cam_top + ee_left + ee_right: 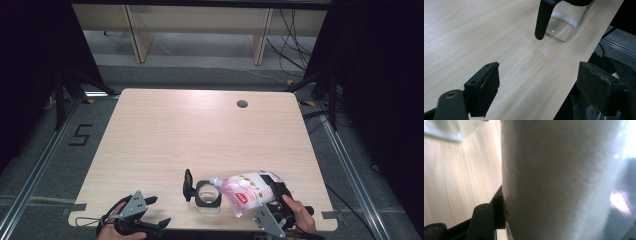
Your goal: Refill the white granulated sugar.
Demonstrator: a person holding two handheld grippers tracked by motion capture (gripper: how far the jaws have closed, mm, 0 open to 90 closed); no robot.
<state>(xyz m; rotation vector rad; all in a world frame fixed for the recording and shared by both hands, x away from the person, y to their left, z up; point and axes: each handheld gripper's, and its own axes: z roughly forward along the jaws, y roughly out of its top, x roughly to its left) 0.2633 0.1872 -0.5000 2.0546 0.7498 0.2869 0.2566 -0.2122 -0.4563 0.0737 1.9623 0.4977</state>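
Gripping a pink-and-white refill pouch [248, 190], the right claw [274, 196] clamps the pouch's bottom end, and the right hand [300, 217] behind it sits at the near edge of the surface [200, 135], fingers wrapped over the tool's body. That hand angles the pouch up and leftward, so the pouch lies tilted with its spout end toward a glass jug [207, 196]. In the right gripper view the pouch's pale side [564, 180] presses against the one black jaw that shows, and a blurred bit of the jug's glass [454, 130] lies past it at the upper left.

The jug stands upright on the surface just left of the pouch, its round black rim facing up and its black handle [187, 185] on the side away from the pouch. The pouch's spout hangs at the jug's rim; whether it touches I cannot tell.

Left of the jug and nearer the surface's front edge, the left claw [152, 212] rests low with its jaws spread wide and nothing between them, the left hand [117, 229] holding it from behind. In the left gripper view the two pads [489, 85] stand well apart, with the jug's clear base [562, 27] and handle beyond.
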